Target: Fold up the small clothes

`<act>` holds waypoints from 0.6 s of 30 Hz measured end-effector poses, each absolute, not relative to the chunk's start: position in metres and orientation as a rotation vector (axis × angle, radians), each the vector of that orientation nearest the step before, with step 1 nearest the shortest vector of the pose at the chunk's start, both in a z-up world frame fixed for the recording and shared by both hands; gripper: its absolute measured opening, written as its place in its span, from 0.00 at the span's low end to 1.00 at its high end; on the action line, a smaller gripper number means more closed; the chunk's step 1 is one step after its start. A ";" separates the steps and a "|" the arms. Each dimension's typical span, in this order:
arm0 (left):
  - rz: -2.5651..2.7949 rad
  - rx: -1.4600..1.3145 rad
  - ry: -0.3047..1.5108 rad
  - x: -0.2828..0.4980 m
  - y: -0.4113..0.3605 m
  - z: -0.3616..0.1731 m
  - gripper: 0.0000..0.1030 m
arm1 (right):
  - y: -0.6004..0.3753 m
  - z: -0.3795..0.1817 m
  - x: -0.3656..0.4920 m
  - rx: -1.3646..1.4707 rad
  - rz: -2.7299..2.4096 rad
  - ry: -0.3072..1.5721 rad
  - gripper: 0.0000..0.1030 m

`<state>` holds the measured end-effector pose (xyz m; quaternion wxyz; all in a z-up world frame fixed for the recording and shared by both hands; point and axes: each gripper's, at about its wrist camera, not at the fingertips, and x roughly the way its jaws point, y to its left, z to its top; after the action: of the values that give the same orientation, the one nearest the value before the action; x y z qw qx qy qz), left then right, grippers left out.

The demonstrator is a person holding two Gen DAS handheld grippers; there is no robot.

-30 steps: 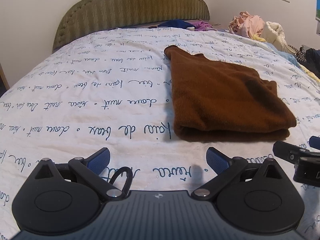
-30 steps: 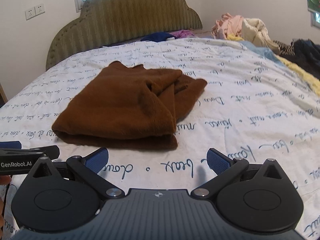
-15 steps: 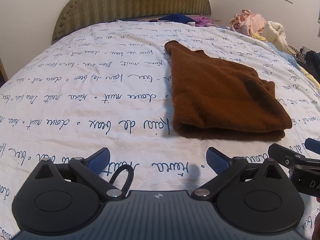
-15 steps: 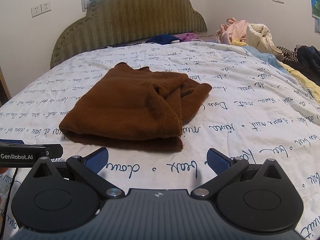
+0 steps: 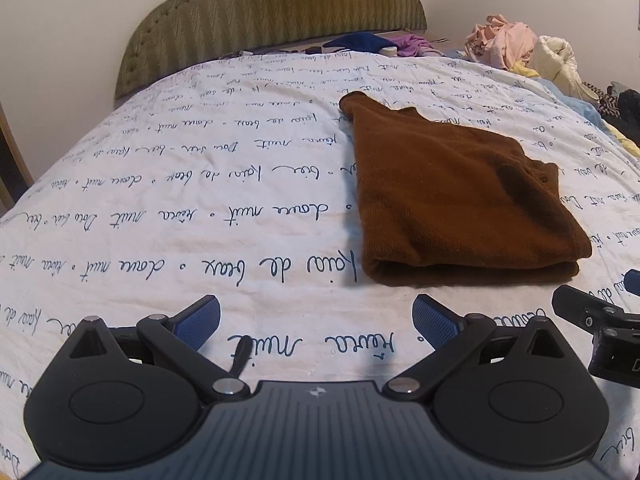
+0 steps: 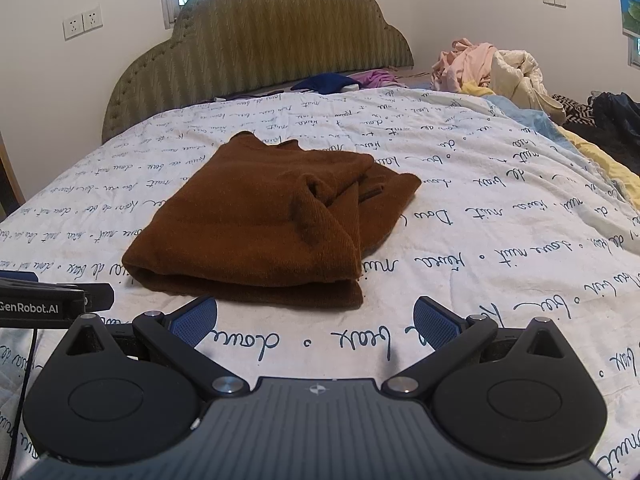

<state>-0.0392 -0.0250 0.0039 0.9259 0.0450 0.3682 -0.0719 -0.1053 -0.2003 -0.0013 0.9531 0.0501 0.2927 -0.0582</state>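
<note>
A brown knit garment point(image 5: 448, 196) lies folded on the white bedspread point(image 5: 200, 208) with handwriting print. In the right wrist view the same brown garment point(image 6: 264, 220) sits straight ahead, a loose fold bunched on its right side. My left gripper point(image 5: 316, 320) is open, low over the bedspread, just short of the garment's near left corner. My right gripper point(image 6: 316, 320) is open too, right at the garment's near folded edge, with nothing between its fingers. Each gripper shows at the other view's edge: the right one point(image 5: 600, 320), the left one point(image 6: 52, 304).
A green padded headboard point(image 6: 260, 44) stands at the far end, with blue and purple clothes point(image 6: 332, 80) at its foot. A pile of pink, cream and dark clothes point(image 6: 500, 68) lies along the bed's far right side. Open bedspread spreads to the garment's left.
Both grippers have edged slightly toward the garment and tilted a little; the garment has not moved. Both grippers stay open.
</note>
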 end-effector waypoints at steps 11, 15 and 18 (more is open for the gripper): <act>-0.150 0.054 0.765 -0.036 -0.020 0.005 1.00 | -0.200 -0.002 -0.106 0.105 -0.119 0.597 1.00; -0.131 0.071 0.767 -0.035 -0.021 0.003 1.00 | -0.201 -0.001 -0.106 0.108 -0.119 0.597 1.00; -0.132 0.076 0.769 -0.035 -0.022 0.003 1.00 | -0.202 -0.001 -0.106 0.107 -0.118 0.597 1.00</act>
<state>-0.0352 -0.0221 0.0031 0.9242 0.0369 0.3746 -0.0644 -0.1062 -0.2016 -0.0012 0.9527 0.0525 0.2936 -0.0581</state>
